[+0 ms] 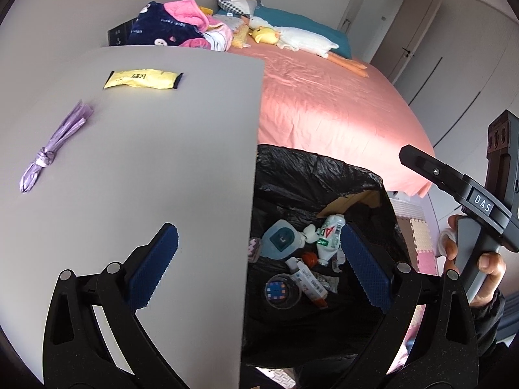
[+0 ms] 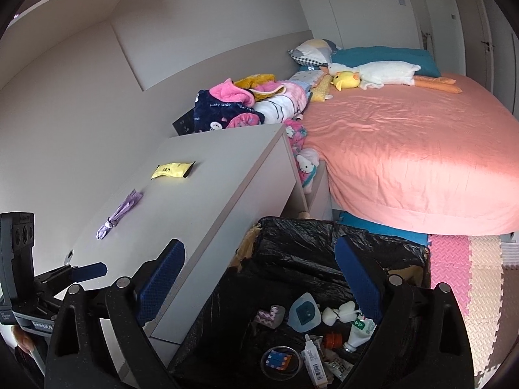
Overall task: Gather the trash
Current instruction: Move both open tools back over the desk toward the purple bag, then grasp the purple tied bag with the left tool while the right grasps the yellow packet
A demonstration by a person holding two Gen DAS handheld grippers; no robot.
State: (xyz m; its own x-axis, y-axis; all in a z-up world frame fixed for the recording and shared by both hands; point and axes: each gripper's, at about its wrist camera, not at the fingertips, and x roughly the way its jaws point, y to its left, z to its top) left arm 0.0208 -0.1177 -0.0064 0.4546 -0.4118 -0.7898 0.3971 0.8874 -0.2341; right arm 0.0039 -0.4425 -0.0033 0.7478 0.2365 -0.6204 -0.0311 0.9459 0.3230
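A yellow packet (image 1: 142,79) (image 2: 173,170) and a knotted purple plastic strip (image 1: 55,149) (image 2: 118,214) lie on the grey cabinet top (image 1: 146,178) (image 2: 207,188). Beside the cabinet stands a bin lined with a black bag (image 1: 311,168) (image 2: 301,236). It holds a white bottle (image 1: 329,236), a blue pouch (image 2: 303,312), a clear cup with a coloured cube (image 2: 280,359) and other scraps. My left gripper (image 1: 258,236) is open and empty, straddling the cabinet's edge and the bin. My right gripper (image 2: 259,249) is open and empty above the bin.
A bed with a pink sheet (image 2: 405,149) runs behind the bin, with plush toys (image 2: 373,73) and piled clothes (image 2: 246,103) at its head. Foam floor mats (image 2: 467,275) lie to the right. A hand (image 1: 486,265) holds the right gripper's handle.
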